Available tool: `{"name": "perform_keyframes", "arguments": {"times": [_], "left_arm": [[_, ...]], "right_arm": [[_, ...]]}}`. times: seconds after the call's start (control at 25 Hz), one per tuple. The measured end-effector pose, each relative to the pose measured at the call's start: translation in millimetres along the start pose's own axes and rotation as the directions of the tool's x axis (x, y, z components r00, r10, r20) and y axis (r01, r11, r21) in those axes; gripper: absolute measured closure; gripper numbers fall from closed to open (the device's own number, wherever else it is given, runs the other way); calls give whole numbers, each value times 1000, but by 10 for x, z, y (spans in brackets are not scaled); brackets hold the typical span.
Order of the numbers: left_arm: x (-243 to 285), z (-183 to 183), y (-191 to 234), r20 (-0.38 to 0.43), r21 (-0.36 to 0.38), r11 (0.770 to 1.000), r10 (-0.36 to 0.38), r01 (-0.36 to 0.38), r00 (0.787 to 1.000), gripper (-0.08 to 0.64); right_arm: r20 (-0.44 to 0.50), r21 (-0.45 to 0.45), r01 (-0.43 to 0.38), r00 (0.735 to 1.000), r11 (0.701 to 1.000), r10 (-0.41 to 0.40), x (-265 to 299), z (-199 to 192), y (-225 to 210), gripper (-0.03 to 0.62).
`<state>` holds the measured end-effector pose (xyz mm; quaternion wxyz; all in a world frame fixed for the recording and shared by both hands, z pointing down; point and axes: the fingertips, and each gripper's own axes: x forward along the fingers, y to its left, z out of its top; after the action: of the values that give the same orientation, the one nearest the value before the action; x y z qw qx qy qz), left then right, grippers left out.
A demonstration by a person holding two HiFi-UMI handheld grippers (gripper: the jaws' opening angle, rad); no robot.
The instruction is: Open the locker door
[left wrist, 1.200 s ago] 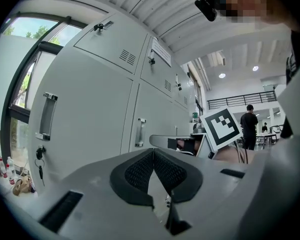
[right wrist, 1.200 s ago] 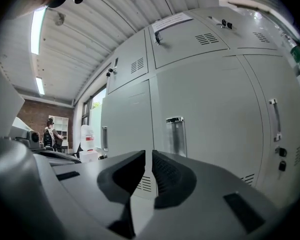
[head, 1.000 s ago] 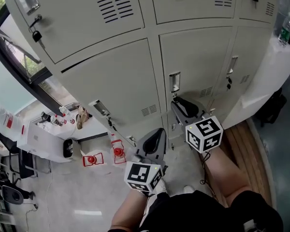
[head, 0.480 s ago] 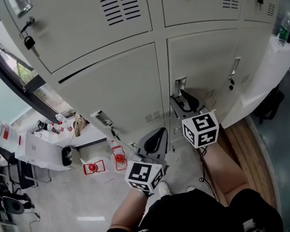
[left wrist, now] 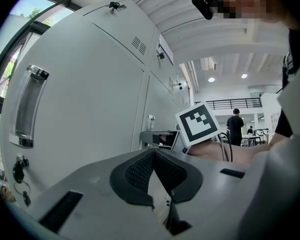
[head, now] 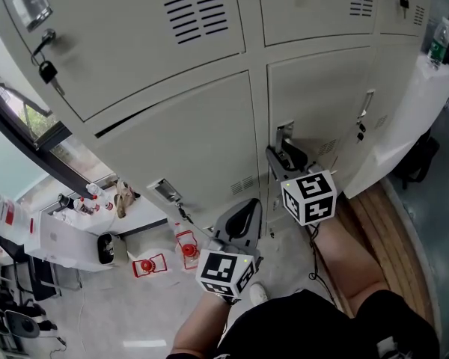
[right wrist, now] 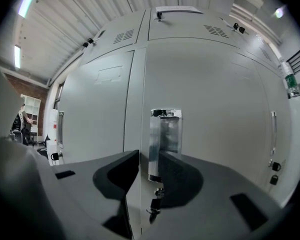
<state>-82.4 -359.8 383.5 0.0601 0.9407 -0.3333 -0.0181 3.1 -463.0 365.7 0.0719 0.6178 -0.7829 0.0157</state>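
Note:
The grey locker door [head: 322,96] is in the lower row and stands closed, with a chrome recessed handle [head: 284,134] at its left edge. My right gripper [head: 282,152] is up against that handle. In the right gripper view the handle [right wrist: 165,131] stands upright just beyond my right gripper [right wrist: 149,156]. The jaws are closing, with the handle's left edge in the gap and no clear pad contact. A small key [right wrist: 155,204] hangs below the handle. My left gripper [head: 239,217] hangs lower, off the lockers. In its own view the left gripper [left wrist: 153,154] is shut on nothing.
The neighbouring lower door has its own handle [head: 165,189] with keys. A key [head: 47,69] dangles from the upper left locker. Red items [head: 183,249] lie on the floor. A white counter [head: 419,118] is at the right. A distant person [left wrist: 235,126] stands in the hall.
My right gripper has crept up to the chrome handle, and its marker cube now sits closer under it. The left gripper has barely moved.

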Motion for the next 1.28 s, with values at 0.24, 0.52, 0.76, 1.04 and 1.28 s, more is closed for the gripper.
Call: {"name": "perform_keyframes", "arguments": {"times": [0.24, 0.52, 0.76, 1.04, 1.28], "left_arm": [[-51, 22, 24, 5, 0, 1000, -1, 1, 1000, 543], [-77, 51, -89, 11, 16, 1000, -16, 16, 1000, 543], [-45, 57, -255, 13, 14, 1000, -27, 27, 1000, 543], [86, 6, -568, 2, 12, 997, -73, 73, 997, 543], [193, -26, -809, -3, 3, 995, -104, 104, 995, 543]], "right_arm": [[-2, 22, 9, 1000, 1000, -9, -15, -10, -9, 434], [-5, 32, -17, 1000, 999, 17, -165, -35, 16, 434], [11, 34, -83, 997, 996, 83, -392, -60, 35, 434], [25, 20, -177, 984, 984, 177, -726, -100, 18, 433], [19, 9, -259, 966, 966, 259, -1031, -138, -40, 431]]}}
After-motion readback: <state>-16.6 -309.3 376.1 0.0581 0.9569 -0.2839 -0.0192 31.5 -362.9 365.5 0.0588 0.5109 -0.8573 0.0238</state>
